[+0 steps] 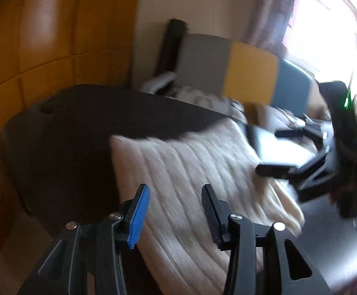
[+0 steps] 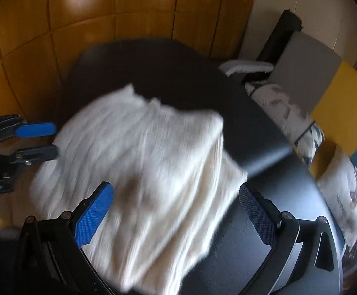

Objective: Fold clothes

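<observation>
Both views are motion-blurred, so the knit texture of the white garment (image 2: 141, 172) is smeared and its near edge is cut off below the frame. It lies flat on the dark bench (image 2: 264, 132), under and ahead of both claws. Left claw (image 1: 176, 211) has jaws apart, nothing between. Right claw (image 2: 176, 211) is spread wide and empty, above the cloth. Patterned fabric (image 2: 276, 108) beyond the bench is hard to make out.

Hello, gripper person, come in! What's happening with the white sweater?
Left gripper open, empty. Right gripper open, empty. White sweater lying on dark table, not gripped. Nothing in the way.
</observation>
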{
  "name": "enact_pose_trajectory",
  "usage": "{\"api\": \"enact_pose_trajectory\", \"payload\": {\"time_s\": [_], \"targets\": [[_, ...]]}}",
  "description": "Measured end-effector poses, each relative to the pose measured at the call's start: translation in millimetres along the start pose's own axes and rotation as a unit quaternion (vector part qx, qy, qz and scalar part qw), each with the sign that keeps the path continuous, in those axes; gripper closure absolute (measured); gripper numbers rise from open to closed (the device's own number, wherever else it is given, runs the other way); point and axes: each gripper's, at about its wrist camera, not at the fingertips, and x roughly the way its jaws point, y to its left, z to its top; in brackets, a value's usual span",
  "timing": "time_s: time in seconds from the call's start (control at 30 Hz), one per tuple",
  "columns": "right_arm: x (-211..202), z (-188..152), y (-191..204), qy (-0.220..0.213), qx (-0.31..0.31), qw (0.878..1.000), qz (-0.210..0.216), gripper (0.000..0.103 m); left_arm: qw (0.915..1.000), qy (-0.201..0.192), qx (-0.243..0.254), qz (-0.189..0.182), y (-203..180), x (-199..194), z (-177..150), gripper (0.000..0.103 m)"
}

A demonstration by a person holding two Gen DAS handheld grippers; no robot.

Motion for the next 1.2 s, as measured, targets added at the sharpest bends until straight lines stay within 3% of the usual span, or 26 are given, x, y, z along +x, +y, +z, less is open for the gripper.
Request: {"api": "enact_pose_trajectory", "payload": {"time_s": [0.07,0.13,0.3,0.47,0.6,0.7,0.8,0.93,1.0,1.2], "targets": [[33.8,5.5,-10.8,0.031,0.007,0.999,-0.022,0.0,0.9997,0.02,-0.004,0.015,3.2,16.5,3.5,0.057],[61.1,-2.2,-16.8,0.058,0.04,0.997,0.003,0.0,0.9987,0.042,-0.002,0.028,4.3,33.5,-0.7,0.057],[53.9,-13.1,-22.1,0.035,0.081,0.996,0.012,0.0,0.9988,0.037,-0.014,0.03,6.5,31.7,-5.8,0.055],[36.1,-3.3,-6.8,0.008,0.036,0.998,-0.048,0.0,0.9992,0.013,-0.024,0.03,9.4,13.0,1.3,0.055],[20.5,-1.6,4.1,-0.01,0.019,0.997,-0.077,0.0,0.998,0.041,-0.027,0.039,9.4,28.3,3.7,0.055],[22.7,-13.3,9.5,0.005,0.032,0.997,-0.073,0.0,0.9974,0.052,-0.021,0.046,7.4,33.9,-2.8,0.054],[40.3,-32.1,11.4,0.048,0.048,0.997,-0.049,0.0,0.9973,0.054,-0.021,0.045,5.1,29.3,-3.7,0.054],[27.4,-42.0,3.7,0.045,0.074,0.996,-0.036,0.0,0.9984,0.036,-0.018,0.04,6.2,11.5,1.5,0.054],[14.9,-36.6,-0.6,0.033,0.074,0.996,-0.035,0.0,0.9992,0.027,-0.008,0.027,7.8,6.3,8.6,0.054],[-3.1,22.2,-28.2,-0.029,0.097,0.995,-0.007,0.0,0.9988,0.012,-0.001,0.047,19.4,20.9,48.1,0.054]]}}
